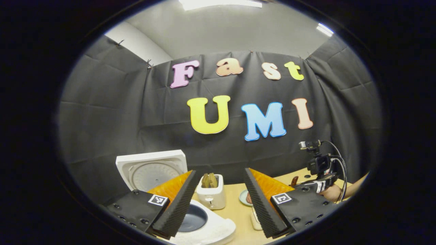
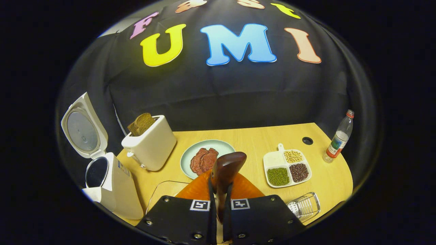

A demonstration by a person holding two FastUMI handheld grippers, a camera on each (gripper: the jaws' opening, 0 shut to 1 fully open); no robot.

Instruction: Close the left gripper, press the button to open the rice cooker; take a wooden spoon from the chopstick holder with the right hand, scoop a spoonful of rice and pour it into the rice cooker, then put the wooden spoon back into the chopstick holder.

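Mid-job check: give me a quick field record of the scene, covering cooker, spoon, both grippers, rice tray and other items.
rice cooker: lid open, upright; pot visible
wooden spoon: clamped in the right gripper, bowl up, above the table
left gripper: open, holding nothing, near the cooker
divided tray: four compartments of grains, right of the plate
toaster: bread inside, beside the cooker
bottle: upright, far right table edge
wire holder: near table edge, lower right
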